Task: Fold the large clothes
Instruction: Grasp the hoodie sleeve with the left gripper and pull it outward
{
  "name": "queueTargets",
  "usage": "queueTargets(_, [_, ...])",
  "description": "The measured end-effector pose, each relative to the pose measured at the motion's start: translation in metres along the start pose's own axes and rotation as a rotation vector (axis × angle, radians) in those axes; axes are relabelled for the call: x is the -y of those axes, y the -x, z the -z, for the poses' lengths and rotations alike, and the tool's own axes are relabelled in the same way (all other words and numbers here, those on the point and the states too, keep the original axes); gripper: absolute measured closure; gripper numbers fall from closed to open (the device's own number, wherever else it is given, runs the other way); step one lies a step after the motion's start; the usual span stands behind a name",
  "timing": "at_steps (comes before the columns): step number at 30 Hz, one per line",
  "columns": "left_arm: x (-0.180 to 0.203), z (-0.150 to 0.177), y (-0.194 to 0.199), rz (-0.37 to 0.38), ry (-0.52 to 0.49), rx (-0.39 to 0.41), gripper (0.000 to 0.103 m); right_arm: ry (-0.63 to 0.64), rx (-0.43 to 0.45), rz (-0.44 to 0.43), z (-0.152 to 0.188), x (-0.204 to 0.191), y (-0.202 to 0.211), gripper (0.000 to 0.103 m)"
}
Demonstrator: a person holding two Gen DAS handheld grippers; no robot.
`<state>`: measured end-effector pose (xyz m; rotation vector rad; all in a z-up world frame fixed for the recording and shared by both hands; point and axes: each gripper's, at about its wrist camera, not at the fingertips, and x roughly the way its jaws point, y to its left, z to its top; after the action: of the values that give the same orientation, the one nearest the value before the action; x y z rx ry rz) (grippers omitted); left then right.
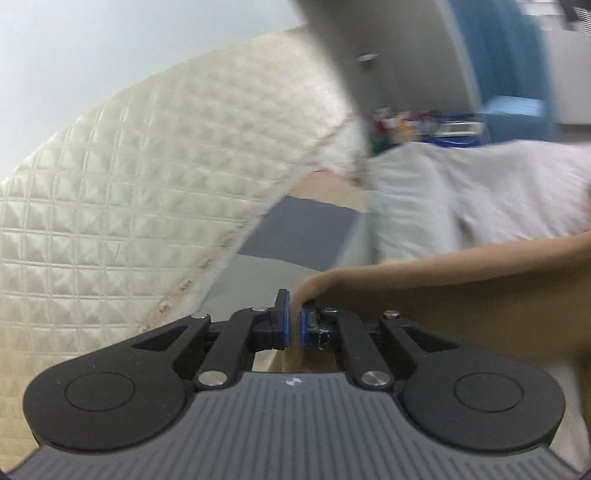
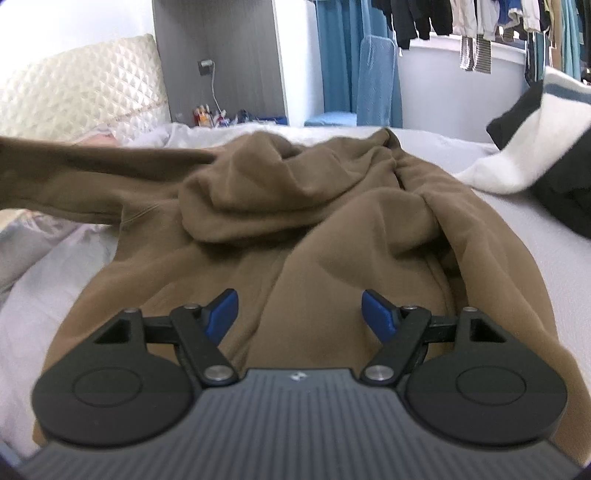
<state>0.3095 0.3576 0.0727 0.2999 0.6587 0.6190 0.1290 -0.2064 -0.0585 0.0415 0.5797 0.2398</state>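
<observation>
Hoodie (image 2: 295, 229) looks soft, bulky; left gripper (image 1: 291, 325) pinches its sleeve (image 1: 461, 280) cuff, right gripper (image 2: 299, 314) gapes empty above its hem

We found the hoodie (image 2: 303, 229) spread on the bed (image 2: 524, 236), its sleeve (image 2: 74, 173) stretched leftward (headboard (image 2: 85, 85) behind), blanket (image 2: 517, 147) lying right.

cream quilted headboard (image 1: 110, 206), white bedding (image 1: 480, 192), blue curtain (image 2: 336, 55), hanging clothes (image 2: 480, 22), black-and-white blanket (image 2: 535, 147)
</observation>
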Motion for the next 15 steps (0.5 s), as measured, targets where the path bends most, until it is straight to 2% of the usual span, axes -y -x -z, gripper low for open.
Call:
queueTargets(4, [0.015,-0.025,-0.090,-0.079,0.032,-0.101,0.096,0.015,0.030,-0.037,-0.002,-0.002,-0.007,0.027])
queueTargets(7, [0.033,-0.021,-0.137,-0.107,0.035,-0.145,0.096,0.037,0.034,-0.067,-0.003,-0.006,-0.017,0.026])
queueTargets(12, [0.058,-0.005,-0.196,-0.098,0.051,-0.242,0.095,0.051,-0.031,-0.085,0.004,-0.013,-0.047,0.025])
queueTargets(15, [0.068,0.002,-0.219,-0.099,0.035,-0.287,0.095,0.069,-0.027,-0.080,0.003,-0.016,-0.053,0.024])
